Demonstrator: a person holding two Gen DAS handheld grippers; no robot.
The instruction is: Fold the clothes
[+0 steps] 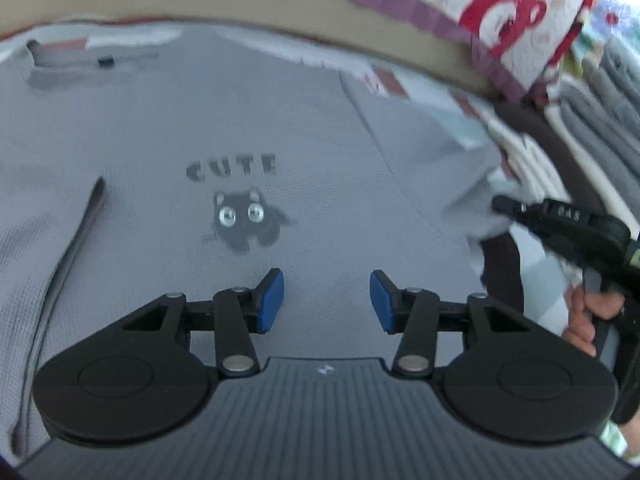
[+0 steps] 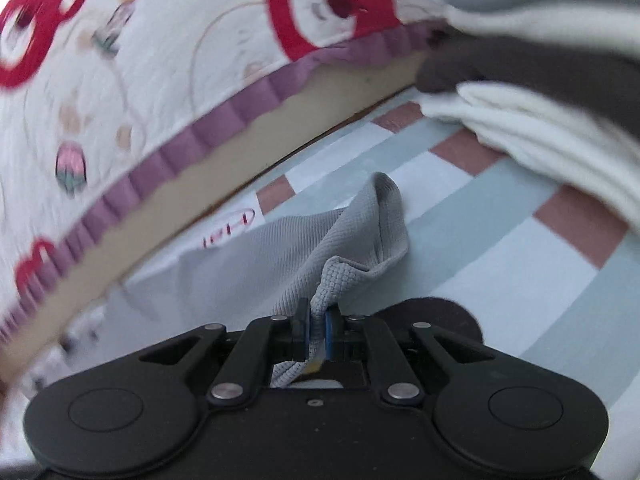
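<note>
Beside the stacked folded clothes, the right gripper fingers clamp the grey shirt's sleeve; the left gripper hovers half-open, empty.

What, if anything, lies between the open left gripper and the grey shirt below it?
Nothing visible. The left gripper hangs open over bare fabric of the grey shirt; the right gripper is shut on its sleeve cuff.

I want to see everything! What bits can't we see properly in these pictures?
- Grey shirt: left wrist view, bottom hidden behind the left claw.
- Folded pile: right wrist view, cut off by the edge.
- Red letters on the sheet: right wrist view, blurred and partly covered by the shirt.
</note>
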